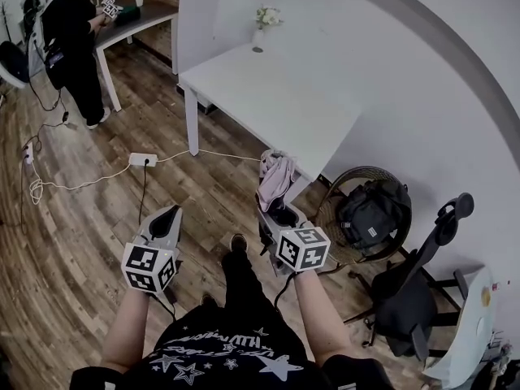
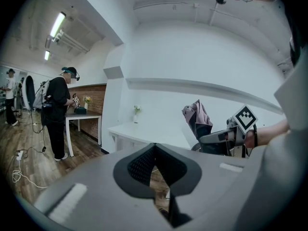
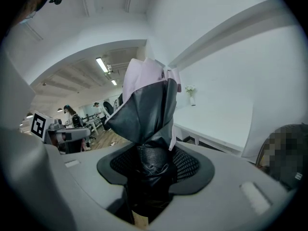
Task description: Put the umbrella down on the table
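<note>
The folded umbrella (image 1: 276, 179), pink outside with a black lining, stands upright in my right gripper (image 1: 280, 211), just short of the white table's (image 1: 276, 104) near corner. In the right gripper view the umbrella (image 3: 147, 109) fills the middle, and my right gripper (image 3: 154, 153) is shut on its bunched black lower part. The table (image 3: 216, 124) lies beyond it to the right. My left gripper (image 1: 169, 214) hangs over the wood floor to the left, its tips together and nothing held. From the left gripper (image 2: 155, 150) I see the umbrella (image 2: 197, 117) and the right gripper (image 2: 219, 137) at the right.
A small vase of flowers (image 1: 264, 23) stands at the table's far end. A round basket with a black backpack (image 1: 370, 214) and an office chair (image 1: 414, 291) sit to the right. A power strip (image 1: 143, 159) and cables lie on the floor. A person (image 1: 69, 39) stands at another table, far left.
</note>
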`<state>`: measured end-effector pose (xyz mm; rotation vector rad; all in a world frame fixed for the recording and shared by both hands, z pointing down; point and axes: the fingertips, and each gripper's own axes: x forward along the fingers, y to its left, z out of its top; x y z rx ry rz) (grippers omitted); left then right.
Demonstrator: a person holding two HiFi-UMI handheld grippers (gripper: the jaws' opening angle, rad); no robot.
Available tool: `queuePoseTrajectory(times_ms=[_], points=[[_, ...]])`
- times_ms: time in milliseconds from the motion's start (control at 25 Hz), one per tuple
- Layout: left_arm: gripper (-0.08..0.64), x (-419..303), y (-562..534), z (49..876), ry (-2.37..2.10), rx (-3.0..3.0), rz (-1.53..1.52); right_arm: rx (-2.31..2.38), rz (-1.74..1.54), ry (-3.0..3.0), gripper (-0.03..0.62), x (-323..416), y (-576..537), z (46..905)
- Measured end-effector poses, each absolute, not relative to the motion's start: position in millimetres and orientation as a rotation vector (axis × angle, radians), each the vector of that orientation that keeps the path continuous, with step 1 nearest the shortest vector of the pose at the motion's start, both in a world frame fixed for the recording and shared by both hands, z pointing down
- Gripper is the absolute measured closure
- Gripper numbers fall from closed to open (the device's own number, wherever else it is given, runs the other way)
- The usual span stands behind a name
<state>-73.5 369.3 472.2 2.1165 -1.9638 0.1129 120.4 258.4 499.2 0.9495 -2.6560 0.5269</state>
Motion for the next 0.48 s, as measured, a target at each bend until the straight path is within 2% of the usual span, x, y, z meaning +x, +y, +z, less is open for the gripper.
queuePoseTrajectory(times_ms=[480], points=[[0.557, -109.8, 256.1, 488.2, -1.982, 2.080, 0.162, 0.942, 0.597, -2.653, 0.365, 90.9, 129.8, 522.6]])
